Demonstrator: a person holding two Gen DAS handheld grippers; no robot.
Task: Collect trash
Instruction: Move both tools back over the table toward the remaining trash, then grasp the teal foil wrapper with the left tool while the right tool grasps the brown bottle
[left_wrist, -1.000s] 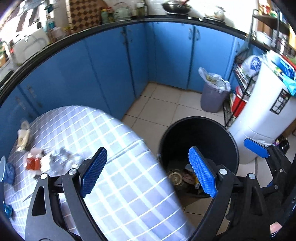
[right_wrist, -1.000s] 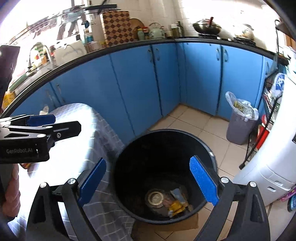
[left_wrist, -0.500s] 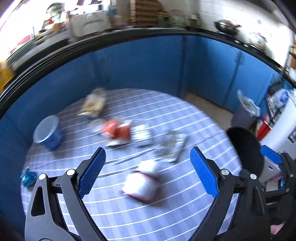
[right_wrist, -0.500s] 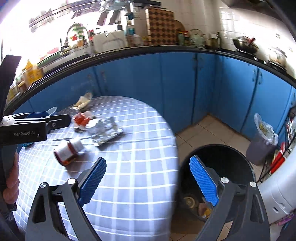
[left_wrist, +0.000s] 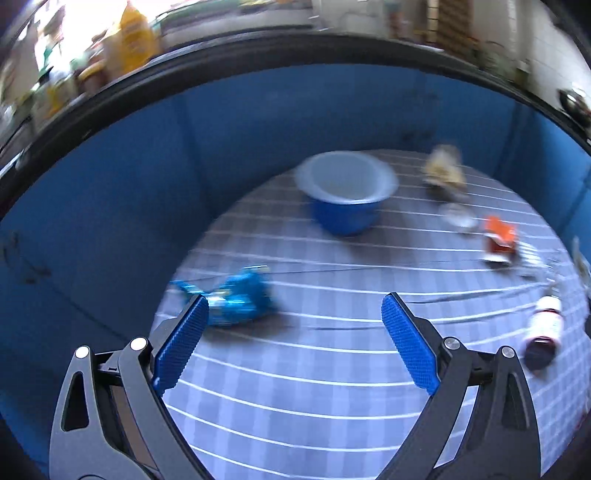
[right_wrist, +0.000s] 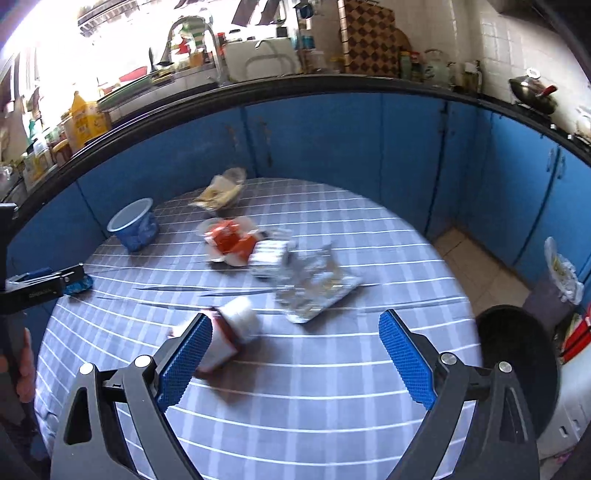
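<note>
Trash lies scattered on a round table with a checked cloth (right_wrist: 332, 406). My left gripper (left_wrist: 293, 314) hangs open above it, empty, and a crumpled blue wrapper (left_wrist: 240, 299) lies just beyond its left fingertip. Farther off in the left wrist view are a blue cup (left_wrist: 345, 195), a tan wrapper (left_wrist: 443, 171), an orange packet (left_wrist: 498, 236) and a toppled bottle (left_wrist: 545, 332). My right gripper (right_wrist: 295, 317) is open and empty; the bottle (right_wrist: 229, 336) lies by its left finger and a foil tray (right_wrist: 314, 288) just ahead. The black bin (right_wrist: 517, 354) stands on the floor to the right.
Blue cabinets under a dark counter ring the table. A small grey bin with a bag (right_wrist: 557, 284) stands on the tiled floor at the right. The left gripper (right_wrist: 55, 280) and a person's hand (right_wrist: 26, 369) show at the left edge of the right wrist view.
Both grippers have swung left, away from the black bin and over the table. The left wrist view now faces the blue wrapper and cup, and the right faces the bottle and foil tray.
</note>
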